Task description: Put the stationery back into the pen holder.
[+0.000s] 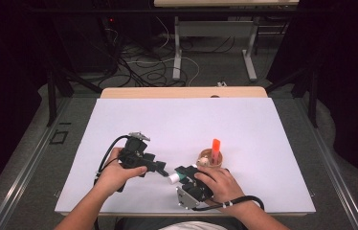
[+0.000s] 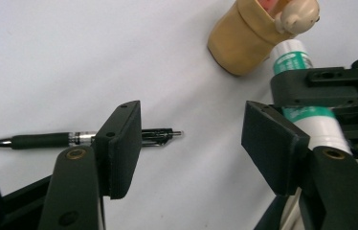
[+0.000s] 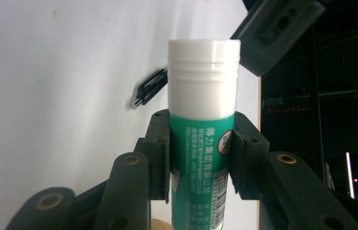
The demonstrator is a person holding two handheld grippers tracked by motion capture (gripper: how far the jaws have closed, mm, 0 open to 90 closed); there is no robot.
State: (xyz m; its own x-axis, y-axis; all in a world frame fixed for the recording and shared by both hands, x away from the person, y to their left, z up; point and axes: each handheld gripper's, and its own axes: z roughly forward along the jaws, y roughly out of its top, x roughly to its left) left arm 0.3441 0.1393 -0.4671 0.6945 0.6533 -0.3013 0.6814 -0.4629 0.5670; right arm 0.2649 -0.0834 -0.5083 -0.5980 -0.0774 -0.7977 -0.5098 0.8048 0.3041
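A green-and-white glue stick (image 3: 203,86) with a white cap is clamped between the jaws of my right gripper (image 3: 201,143), cap end pointing left in the high view (image 1: 173,178). My left gripper (image 2: 191,129) stands open just beside the cap, with nothing between its pads. A black pen (image 2: 48,140) lies on the white sheet beyond the left gripper's jaws. Behind the right hand is a tan wooden cup (image 1: 209,158) with an orange marker (image 1: 216,145) standing in it.
A white sheet (image 1: 177,120) covers the table, and a strip of wood shows at its far edge (image 1: 182,92). Both hands work near the front edge. Past the table are dark floor, cables and metal table legs.
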